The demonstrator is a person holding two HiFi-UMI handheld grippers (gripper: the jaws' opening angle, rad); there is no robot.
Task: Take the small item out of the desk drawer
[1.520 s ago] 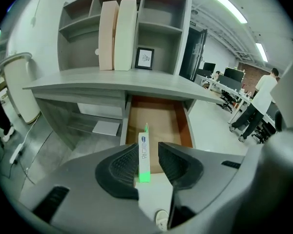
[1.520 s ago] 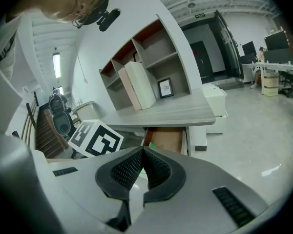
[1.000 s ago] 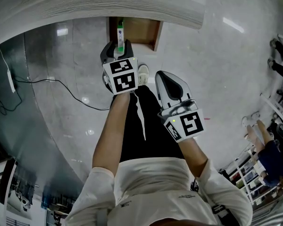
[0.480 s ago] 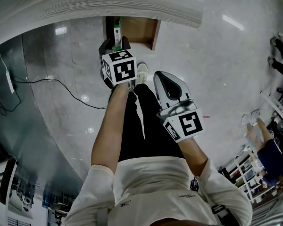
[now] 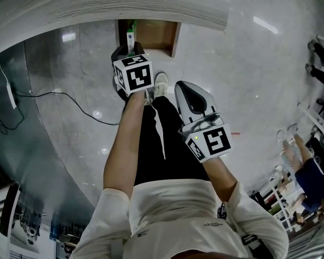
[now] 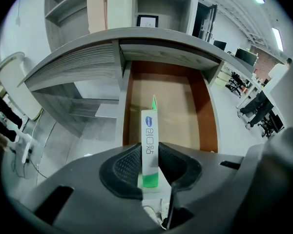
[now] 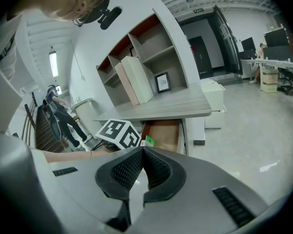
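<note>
Grey counter (image 5: 124,4), drawer (image 6: 195,106) open at 12 o'clock. Your left hand-held gripper (image 6: 150,152) has just been closing and now clamps the upright carton (image 6: 149,130). It's likely light and crushable, so pinch the flat faces gently. Right hand-held gripper (image 7: 140,152) has its jaws together, empty.

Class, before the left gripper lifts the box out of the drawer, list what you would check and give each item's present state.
1. Drawer open: ok.
2. Box between the left gripper's jaws, which have just been closing: ok.
3. Both pads touch the box: ok; firmness of grip: cannot tell.
4. Right gripper shut, empty, back from the drawer: ok.
5. Desk edge clear of the lift path: cannot tell.
</note>
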